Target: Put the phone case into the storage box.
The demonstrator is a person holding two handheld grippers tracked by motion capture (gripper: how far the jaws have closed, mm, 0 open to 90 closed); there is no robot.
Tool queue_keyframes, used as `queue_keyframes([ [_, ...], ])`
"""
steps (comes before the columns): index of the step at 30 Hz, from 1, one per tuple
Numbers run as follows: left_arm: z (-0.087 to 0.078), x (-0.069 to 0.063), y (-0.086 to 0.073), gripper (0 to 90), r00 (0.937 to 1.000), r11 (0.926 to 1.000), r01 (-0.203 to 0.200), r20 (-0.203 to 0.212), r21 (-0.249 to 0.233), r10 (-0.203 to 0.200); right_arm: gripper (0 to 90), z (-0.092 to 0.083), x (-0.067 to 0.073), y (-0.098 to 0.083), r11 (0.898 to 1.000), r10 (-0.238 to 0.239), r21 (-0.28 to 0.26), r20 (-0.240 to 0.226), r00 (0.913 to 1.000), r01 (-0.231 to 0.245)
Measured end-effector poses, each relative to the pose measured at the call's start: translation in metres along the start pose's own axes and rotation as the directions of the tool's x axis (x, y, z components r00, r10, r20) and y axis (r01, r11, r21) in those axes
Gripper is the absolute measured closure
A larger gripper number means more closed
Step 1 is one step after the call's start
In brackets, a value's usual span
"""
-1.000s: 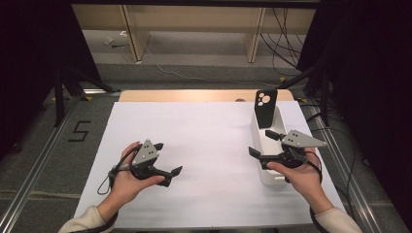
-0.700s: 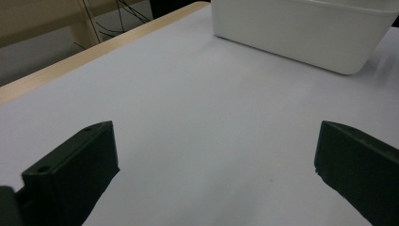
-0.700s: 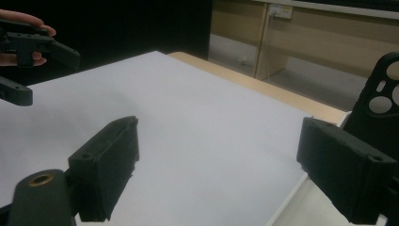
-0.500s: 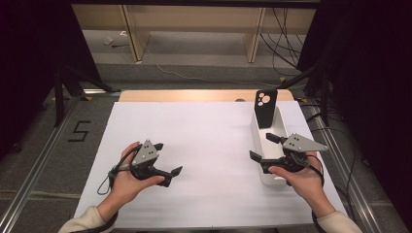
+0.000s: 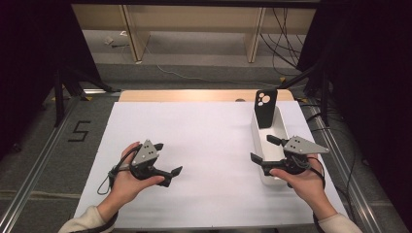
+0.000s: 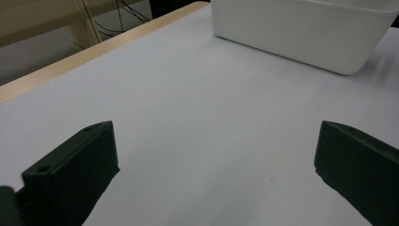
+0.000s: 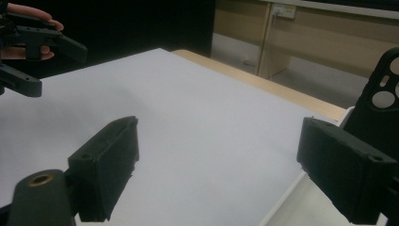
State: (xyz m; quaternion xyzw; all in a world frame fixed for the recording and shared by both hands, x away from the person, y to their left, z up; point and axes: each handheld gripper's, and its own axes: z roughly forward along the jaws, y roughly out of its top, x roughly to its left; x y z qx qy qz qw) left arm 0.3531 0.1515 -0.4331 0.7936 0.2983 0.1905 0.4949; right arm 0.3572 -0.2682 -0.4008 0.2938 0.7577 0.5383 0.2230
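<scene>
A narrow white bin [image 5: 262, 127] stands on the right of the white table [image 5: 204, 136]. A black phone case [image 5: 266, 108] with camera cut-outs leans upright at the bin's far end. My right gripper [image 5: 261, 148] is open and empty over the bin's near half; its jaws straddle the bin's left wall. In the right gripper view the phone case [image 7: 383, 108] rises behind the right jaw, with the bin rim [image 7: 289, 200] below. My left gripper [image 5: 168, 158] is held open and empty above the table's near left. The left gripper view shows the bin [image 6: 301, 33] ahead past its wide-apart jaws.
The table's wooden edge [image 5: 194, 95] runs along the far side. Metal rails [image 5: 29, 194] flank the table on the floor. Cables [image 5: 286, 29] and wooden legs [image 5: 133, 34] lie beyond. My left gripper [image 7: 44, 44] appears far off in the right gripper view.
My right gripper has drifted slightly back toward the person along the bin. The left gripper has stayed in place.
</scene>
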Motion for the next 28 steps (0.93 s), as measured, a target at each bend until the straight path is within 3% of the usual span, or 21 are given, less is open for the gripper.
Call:
queue_keyframes([
  [28,0.0012,-0.0004,0.0015,0.0,1.0,1.0,0.004,0.008,-0.009,-0.004,13.3,0.0002,0.0017,0.0002,1.0,-0.001,-0.008,-0.002,1.0,0.001],
])
